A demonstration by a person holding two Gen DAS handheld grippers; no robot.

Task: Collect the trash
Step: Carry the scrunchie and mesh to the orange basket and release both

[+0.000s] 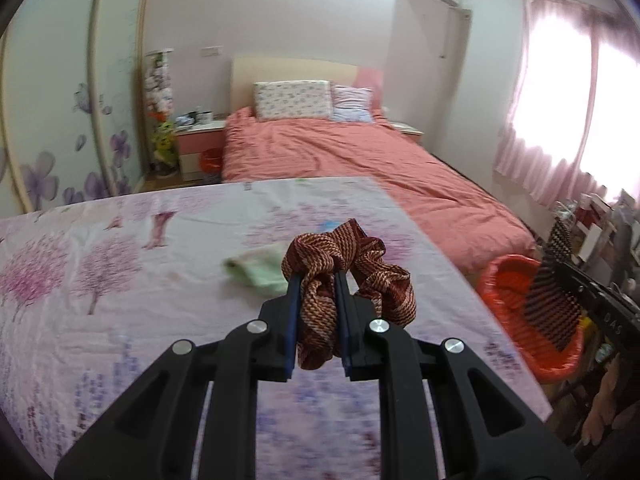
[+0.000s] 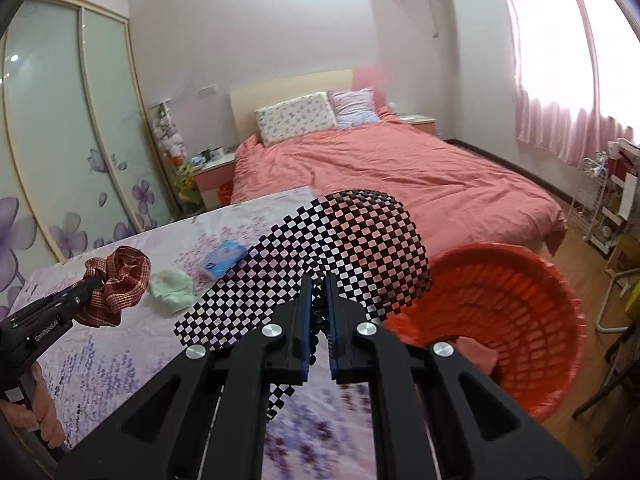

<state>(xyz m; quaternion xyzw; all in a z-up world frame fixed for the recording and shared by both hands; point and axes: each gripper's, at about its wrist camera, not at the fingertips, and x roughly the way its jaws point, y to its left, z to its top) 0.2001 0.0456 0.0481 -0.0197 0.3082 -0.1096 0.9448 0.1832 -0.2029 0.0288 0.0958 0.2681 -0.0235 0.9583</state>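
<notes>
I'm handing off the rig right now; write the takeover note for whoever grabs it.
Left gripper: shut on the crumpled red-brown patterned cloth, above the floral-covered table.
Right gripper: shut on the black checkered mesh sheet, beside the orange plastic basket.
Done: a pink item lies in the basket.
Left: drop both held pieces in; then the pale green cloth and blue packet on the table.
</notes>
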